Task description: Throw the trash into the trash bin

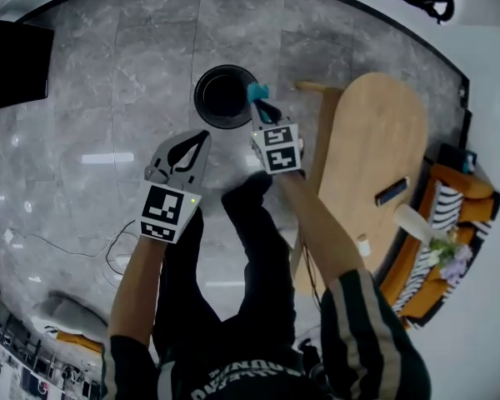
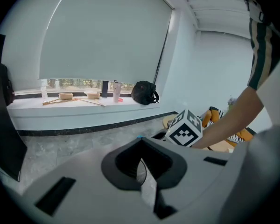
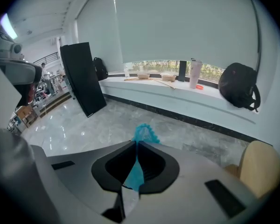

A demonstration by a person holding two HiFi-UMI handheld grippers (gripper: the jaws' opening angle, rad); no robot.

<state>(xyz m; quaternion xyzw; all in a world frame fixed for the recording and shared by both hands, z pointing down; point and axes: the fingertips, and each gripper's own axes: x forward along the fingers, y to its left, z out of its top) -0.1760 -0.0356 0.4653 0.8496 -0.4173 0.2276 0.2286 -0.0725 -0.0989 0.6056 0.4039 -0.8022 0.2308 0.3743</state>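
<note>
A round black trash bin (image 1: 225, 97) stands on the grey marble floor ahead of the person. My right gripper (image 1: 258, 107) hangs at the bin's right rim, shut on a crumpled teal scrap of trash (image 1: 257, 91) that pokes out past the jaw tips. In the right gripper view the teal scrap (image 3: 143, 133) is pinched between the closed jaws of my right gripper (image 3: 136, 143). My left gripper (image 1: 203, 137) sits just below the bin's near rim with its jaws together and nothing in them. The left gripper view shows the left gripper (image 2: 141, 142) shut, with the right gripper's marker cube (image 2: 186, 129) beyond it.
A wooden table (image 1: 375, 140) stands to the right with a dark flat device (image 1: 392, 192) and a white cup (image 1: 417, 222) on it. Beyond it is an orange striped seat (image 1: 446, 248). A black panel (image 1: 12, 63) stands far left. A cable (image 1: 117, 252) lies on the floor.
</note>
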